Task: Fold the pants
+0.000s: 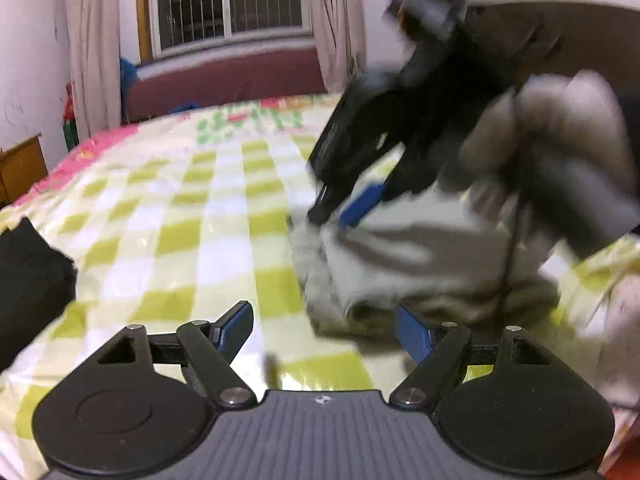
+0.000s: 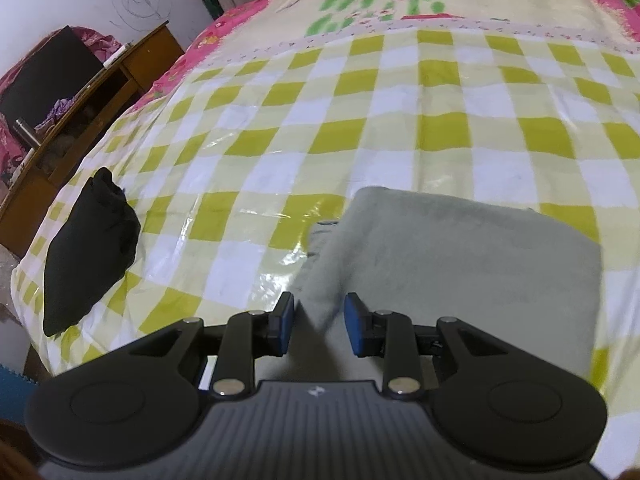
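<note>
A bedroom: a bed (image 2: 440, 128) covered in a yellow, white and pale green checked sheet with a pink floral border fills both views, a curtained window behind it. The right gripper (image 2: 319, 322) hangs low over grey pants (image 2: 460, 264), its blue-padded jaws parted with a raised ridge of the fabric between them, not visibly pinched. The pants lie already folded into a thick, roughly square bundle, stretching ahead and to the right of this gripper. From the left wrist view, the left gripper (image 1: 324, 334) sits at the near edge of the same bundle, jaws spread wide and holding nothing; its right pad is just beside the fold. The right gripper is the nearer to the cloth, so any last tuck looks like its job. A black garment (image 2: 88, 256) lies well apart at the bed's left edge. Beyond stand a wooden desk (image 2: 100, 92) and a white wall with scribbles.
</note>
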Motion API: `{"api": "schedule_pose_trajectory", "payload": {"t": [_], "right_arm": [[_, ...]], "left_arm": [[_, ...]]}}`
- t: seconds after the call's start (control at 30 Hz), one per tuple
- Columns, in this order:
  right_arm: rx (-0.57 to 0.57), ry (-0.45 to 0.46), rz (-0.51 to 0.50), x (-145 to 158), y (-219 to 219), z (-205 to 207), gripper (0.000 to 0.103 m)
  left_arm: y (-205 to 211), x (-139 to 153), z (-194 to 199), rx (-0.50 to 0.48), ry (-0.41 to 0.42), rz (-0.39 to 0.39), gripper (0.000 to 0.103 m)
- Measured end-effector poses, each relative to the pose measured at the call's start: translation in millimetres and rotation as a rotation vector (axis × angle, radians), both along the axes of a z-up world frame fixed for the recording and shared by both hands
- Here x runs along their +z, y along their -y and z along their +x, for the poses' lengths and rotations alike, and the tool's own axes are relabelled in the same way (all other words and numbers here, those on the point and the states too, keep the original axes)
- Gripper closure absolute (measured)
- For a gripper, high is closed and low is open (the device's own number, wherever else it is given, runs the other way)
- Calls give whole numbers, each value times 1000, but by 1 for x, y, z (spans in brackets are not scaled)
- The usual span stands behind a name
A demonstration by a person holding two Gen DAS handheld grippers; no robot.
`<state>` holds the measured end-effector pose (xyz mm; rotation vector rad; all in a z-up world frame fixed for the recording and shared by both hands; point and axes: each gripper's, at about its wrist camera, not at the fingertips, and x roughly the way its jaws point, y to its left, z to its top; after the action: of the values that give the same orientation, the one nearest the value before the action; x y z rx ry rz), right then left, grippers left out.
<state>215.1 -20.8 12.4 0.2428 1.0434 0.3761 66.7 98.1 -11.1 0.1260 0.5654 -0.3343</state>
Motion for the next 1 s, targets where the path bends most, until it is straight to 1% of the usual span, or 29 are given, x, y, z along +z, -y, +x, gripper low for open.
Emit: {"api": "schedule_pose_trajectory", "payload": {"t": [0.07,0.13,0.17,0.23,0.27,0.33,0.43,0.47,0.5,0.6,0.63,0.67,0.7,0.73,0.77,0.83,0.93,0.97,1.0], "right_arm": [[16,-9,3,-5,-6,6,73],[27,-20,-11,-10,-9,13,73],[32,-22,-23,-13,-10,17,76],[43,-26,-38,-18,-8,23,76],[44,-31,-34,-19,-7,26,76],[41,-42,-19,-18,-5,29,76],[58,-57,49,-12,0,30,67],[65,-58,61,-11,1,31,67],[69,-52,55,-9,2,31,67],[71,-18,18,-3,6,34,67],[70,-10,9,-1,9,34,67],[69,-6,3,0,12,34,67],[66,-7,-10,1,14,34,66],[64,-14,-25,0,15,34,63],[61,-23,-46,-2,15,35,60],[58,-31,-89,-7,12,36,59],[64,-29,-121,-13,6,38,60],[66,-26,-122,-13,5,38,73],[71,-27,-109,-12,5,38,84]], "left_arm": [[5,3,-1,-24,28,-27,12],[21,5,1,-49,35,-9,12],[24,7,3,-55,27,4,12],[29,5,14,-61,-8,39,12],[24,6,20,-53,-28,52,13],[26,4,29,-35,-57,55,13],[23,13,24,-35,-38,13,12],[23,12,25,-34,-39,12,12],[25,11,27,-31,-46,22,12],[33,-3,38,-13,-98,87,13],[35,-8,39,-16,-116,102,15],[37,-11,40,-12,-116,114,17],[37,-12,40,-7,-112,123,20],[38,-11,39,-6,-105,132,26],[38,-11,38,-5,-99,134,30],[36,-9,38,4,-94,129,41],[30,-9,40,23,-99,118,50],[28,-9,42,28,-101,110,52],[24,-8,42,34,-102,96,56]]}}
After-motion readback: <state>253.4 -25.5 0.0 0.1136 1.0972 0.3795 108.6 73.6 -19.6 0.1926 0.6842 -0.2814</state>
